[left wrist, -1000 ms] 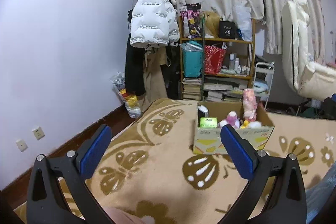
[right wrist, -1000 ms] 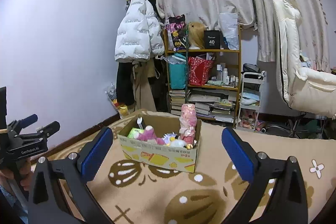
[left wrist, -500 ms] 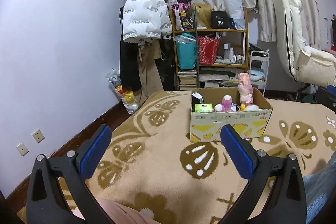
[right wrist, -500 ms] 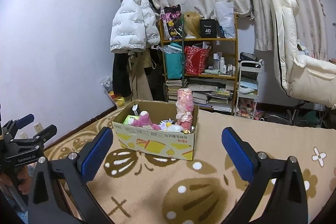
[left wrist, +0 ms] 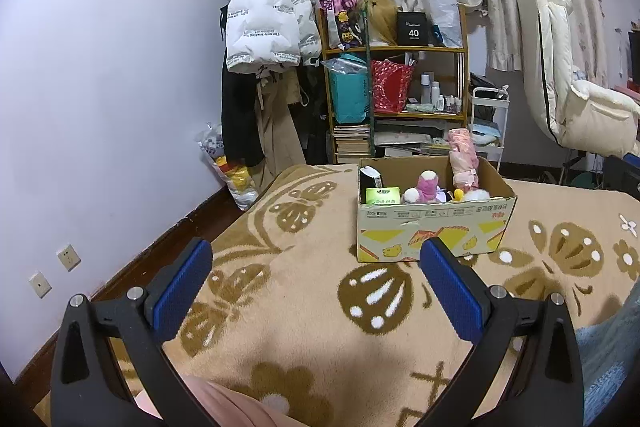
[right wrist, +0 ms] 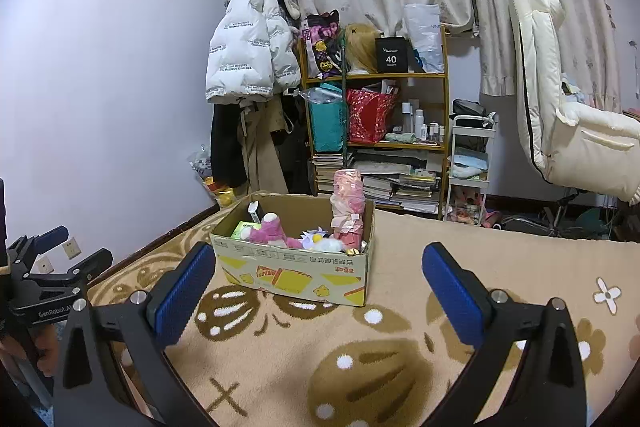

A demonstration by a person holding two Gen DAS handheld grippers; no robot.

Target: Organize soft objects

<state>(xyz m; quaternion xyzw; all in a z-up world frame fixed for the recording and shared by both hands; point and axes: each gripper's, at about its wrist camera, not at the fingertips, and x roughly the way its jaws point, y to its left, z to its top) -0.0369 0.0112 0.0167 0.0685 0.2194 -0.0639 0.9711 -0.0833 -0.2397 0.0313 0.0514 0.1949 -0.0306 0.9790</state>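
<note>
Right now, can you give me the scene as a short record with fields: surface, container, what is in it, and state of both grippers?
surface: beige patterned blanket
container: open cardboard box, standing on the blanket
contents: pink plush toy, tall pink wrapped bundle upright, green tissue pack, white plush
left gripper: open, holding nothing, short of the box
right gripper: open, holding nothing, short of the box
</note>
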